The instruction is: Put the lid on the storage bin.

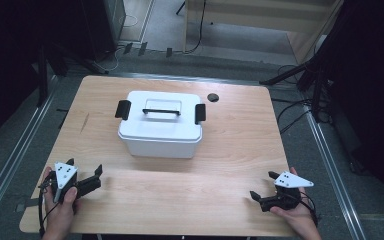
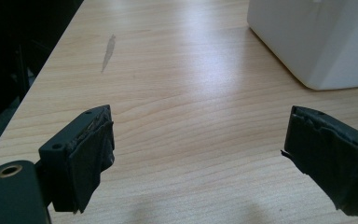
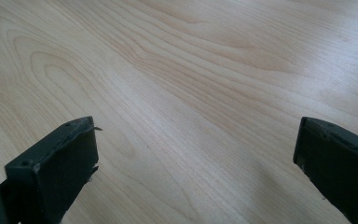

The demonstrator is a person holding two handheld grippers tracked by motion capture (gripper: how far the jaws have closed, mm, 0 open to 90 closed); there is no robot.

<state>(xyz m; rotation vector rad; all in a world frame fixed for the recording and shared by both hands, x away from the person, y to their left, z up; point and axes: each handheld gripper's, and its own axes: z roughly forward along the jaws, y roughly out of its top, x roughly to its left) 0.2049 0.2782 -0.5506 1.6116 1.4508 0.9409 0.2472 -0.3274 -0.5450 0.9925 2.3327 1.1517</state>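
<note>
Work is barely beginning: we are holding the left tool [image 1: 87, 176] at seven o'clock and the right tool [image 1: 263, 188] at five o'clock on the pale wooden counter [image 1: 240, 135], both with jaws spread wide and pinching nothing. The white rectangular plastic box [image 1: 160, 125], with its black side latches and lid handle, is sitting at twelve o'clock, lid on and untouched, well apart from both. Everything is remaining to do, we judge.
</note>
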